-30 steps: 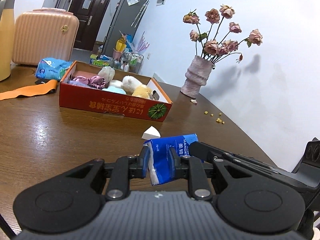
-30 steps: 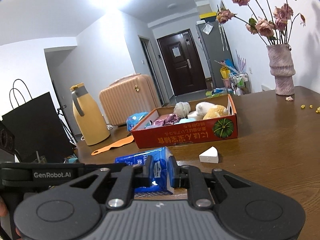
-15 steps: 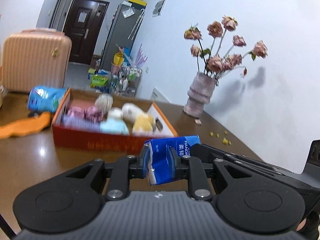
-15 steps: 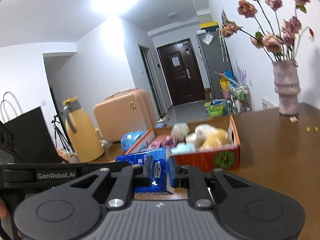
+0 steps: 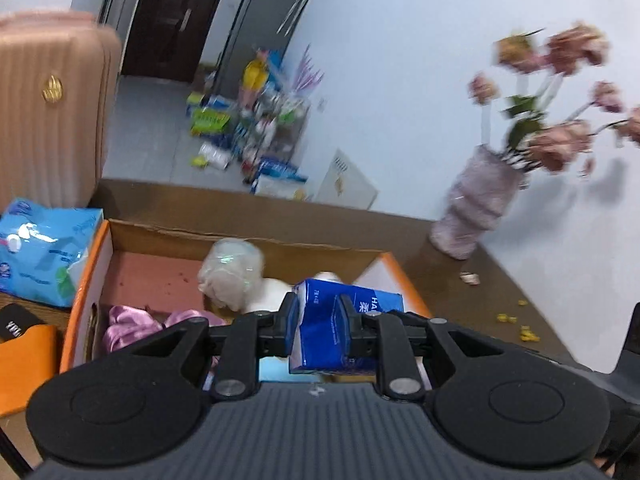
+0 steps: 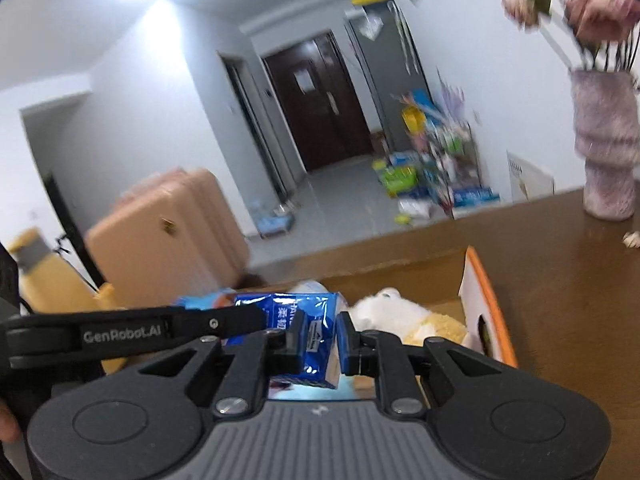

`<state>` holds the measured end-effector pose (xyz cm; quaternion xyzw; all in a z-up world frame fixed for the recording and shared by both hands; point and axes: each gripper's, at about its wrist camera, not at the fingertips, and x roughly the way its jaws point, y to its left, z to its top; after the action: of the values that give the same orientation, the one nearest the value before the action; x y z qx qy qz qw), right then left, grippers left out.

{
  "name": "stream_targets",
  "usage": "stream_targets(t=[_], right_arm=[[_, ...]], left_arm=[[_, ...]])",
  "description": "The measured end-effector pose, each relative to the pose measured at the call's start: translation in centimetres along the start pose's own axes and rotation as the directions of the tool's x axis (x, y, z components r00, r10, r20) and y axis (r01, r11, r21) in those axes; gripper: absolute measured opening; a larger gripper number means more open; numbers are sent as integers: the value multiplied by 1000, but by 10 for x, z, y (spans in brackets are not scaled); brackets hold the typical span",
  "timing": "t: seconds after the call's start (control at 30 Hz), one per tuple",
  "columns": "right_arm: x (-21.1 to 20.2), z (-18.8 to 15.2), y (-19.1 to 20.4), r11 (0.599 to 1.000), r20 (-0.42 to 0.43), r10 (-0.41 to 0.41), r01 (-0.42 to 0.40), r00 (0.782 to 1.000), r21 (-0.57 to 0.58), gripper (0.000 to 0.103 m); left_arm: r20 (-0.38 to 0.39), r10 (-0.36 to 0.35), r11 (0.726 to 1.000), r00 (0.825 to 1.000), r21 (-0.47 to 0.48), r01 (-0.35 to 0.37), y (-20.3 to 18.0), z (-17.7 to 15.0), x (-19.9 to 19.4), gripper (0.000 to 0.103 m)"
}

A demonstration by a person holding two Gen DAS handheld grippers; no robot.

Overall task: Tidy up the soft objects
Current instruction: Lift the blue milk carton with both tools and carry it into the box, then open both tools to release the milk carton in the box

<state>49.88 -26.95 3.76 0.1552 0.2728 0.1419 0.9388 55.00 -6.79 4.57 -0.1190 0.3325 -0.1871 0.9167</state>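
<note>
Both grippers pinch the same blue tissue pack, one at each end, and it hangs over the red-and-orange cardboard box. My left gripper is shut on one end; my right gripper is shut on the other end of the blue tissue pack. Inside the box lie a wrapped pale roll, purple satin cloth, a light blue item and a white-and-yellow plush toy. The orange box wall stands just right of the right gripper.
A light blue tissue packet and an orange strip lie left of the box on the brown table. A vase of dried roses stands at the far right. A pink suitcase and a yellow jug stand behind.
Both grippers carried the blue tissue pack forward from the bare table to above the box. The box and vase now loom much closer and the picture is blurred by motion.
</note>
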Motion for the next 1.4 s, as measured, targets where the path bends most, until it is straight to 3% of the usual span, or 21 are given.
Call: stream_targets(t=[0.13, 0.27, 0.53, 0.6, 0.77, 0.9, 1.1, 1.17, 1.3, 1.4], right_arm=[[54, 0, -6, 999, -81, -23, 24, 996, 22, 15], [95, -6, 1, 997, -179, -79, 73, 981, -40, 14], [120, -10, -5, 997, -281, -73, 69, 957, -26, 15], [115, -6, -4, 998, -289, -69, 66, 955, -18, 23], [61, 12, 2, 995, -193, -74, 60, 978, -77, 26], [11, 20, 9, 989, -132, -78, 59, 988, -138, 36], [-69, 20, 10, 975, -50, -84, 72, 995, -209, 43], [-91, 17, 9, 971, -24, -94, 87, 995, -221, 46], [-132, 8, 7, 971, 5, -84, 83, 996, -224, 50], [-161, -1, 10, 969, 34, -72, 78, 997, -236, 52]], left_arm=[[-55, 72, 997, 996, 27, -70, 24, -2, 46, 21], [-151, 122, 992, 981, 28, -119, 39, -12, 75, 19], [-200, 160, 987, 967, 41, -155, 42, -10, 79, 22], [-183, 164, 986, 969, 50, -158, 40, -13, 69, 27], [-117, 187, 979, 975, 98, -176, 24, -15, 22, 41], [-52, 201, 971, 978, 140, -193, 10, -17, -29, 43], [55, 247, 956, 967, 149, -253, -2, -28, -114, 53], [84, 255, 952, 963, 149, -266, -9, -34, -138, 61], [132, 264, 946, 955, 158, -283, -27, -51, -176, 64], [185, 265, 942, 946, 162, -295, -42, -72, -205, 74]])
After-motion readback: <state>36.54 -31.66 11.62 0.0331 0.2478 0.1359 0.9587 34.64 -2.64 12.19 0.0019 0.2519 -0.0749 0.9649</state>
